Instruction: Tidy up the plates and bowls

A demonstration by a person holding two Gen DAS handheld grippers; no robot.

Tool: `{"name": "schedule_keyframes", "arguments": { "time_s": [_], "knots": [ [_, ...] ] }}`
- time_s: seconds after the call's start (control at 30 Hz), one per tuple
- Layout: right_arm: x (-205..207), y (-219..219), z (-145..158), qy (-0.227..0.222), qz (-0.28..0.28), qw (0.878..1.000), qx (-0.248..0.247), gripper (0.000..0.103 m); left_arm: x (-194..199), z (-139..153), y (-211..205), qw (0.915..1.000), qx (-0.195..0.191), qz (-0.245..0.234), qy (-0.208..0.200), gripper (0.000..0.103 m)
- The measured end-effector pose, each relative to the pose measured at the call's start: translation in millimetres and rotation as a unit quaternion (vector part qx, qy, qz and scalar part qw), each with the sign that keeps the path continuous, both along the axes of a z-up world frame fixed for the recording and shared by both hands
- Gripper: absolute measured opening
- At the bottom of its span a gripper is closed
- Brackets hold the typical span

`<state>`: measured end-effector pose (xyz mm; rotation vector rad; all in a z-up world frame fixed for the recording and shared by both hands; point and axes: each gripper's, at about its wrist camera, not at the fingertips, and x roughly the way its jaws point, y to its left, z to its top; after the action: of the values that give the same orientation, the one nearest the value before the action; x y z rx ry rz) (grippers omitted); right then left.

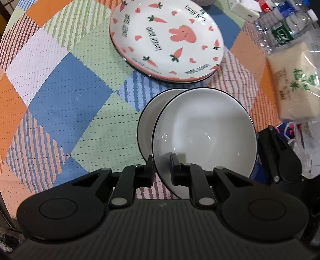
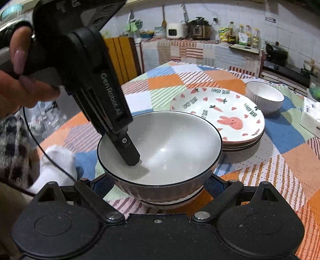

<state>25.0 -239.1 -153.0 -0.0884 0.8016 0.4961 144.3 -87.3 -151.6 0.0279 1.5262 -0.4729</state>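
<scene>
**Background: tiled kitchen, patchwork-covered surfaces**

Round table (image 2: 260, 160) under a patchwork cloth (image 1: 66, 112) of orange, blue, green and striped squares. Back wall (image 2: 230, 12) is white tile. Counter (image 2: 200, 50) along it wears the same patchwork fabric and carries a white appliance (image 2: 175, 30), a dark pressure cooker (image 2: 200, 29) and a row of bottles (image 2: 246, 36). Utensils hang on the wall above. Far right, a black pot (image 2: 277, 52) sits on a stove. An orange striped panel (image 2: 122, 58) stands left of the counter. Lighting is even, indoor, source not visible. Floor mostly hidden.
</scene>
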Motion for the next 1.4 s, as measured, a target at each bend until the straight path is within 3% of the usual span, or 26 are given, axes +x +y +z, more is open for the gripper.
{"name": "schedule_keyframes", "arguments": {
  "time_s": [0.33,0.63,0.83,0.87,0.93,1.27,1.4],
  "knots": [
    [6,11,-3,0.006,0.012,0.998,-0.068,0.098,-3,-7,-13,0.9991,0.021,-0.013,-0.035,0.015],
    [5,7,-4,0.012,0.004,0.998,-0.06,0.097,-22,4,-31,0.9911,0.072,-0.062,-0.093,0.02],
    [7,5,-6,0.018,0.0,0.999,-0.046,0.097,-24,6,-37,0.9884,0.09,-0.064,-0.104,0.029],
    [7,5,-6,0.017,0.0,0.999,-0.048,0.097,-26,8,-39,0.9867,0.097,-0.068,-0.112,0.038],
    [4,9,-5,0.008,0.006,0.998,-0.06,0.097,-30,11,-43,0.9813,0.117,-0.078,-0.131,0.041],
    [1,9,-1,0.0,0.015,0.998,-0.063,0.098,-14,18,-31,0.9882,0.09,-0.067,-0.104,0.045],
    [0,-6,15,-0.004,0.023,0.999,-0.044,0.098,1,38,-18,0.9942,0.047,-0.046,-0.086,0.045]
  ]
}}
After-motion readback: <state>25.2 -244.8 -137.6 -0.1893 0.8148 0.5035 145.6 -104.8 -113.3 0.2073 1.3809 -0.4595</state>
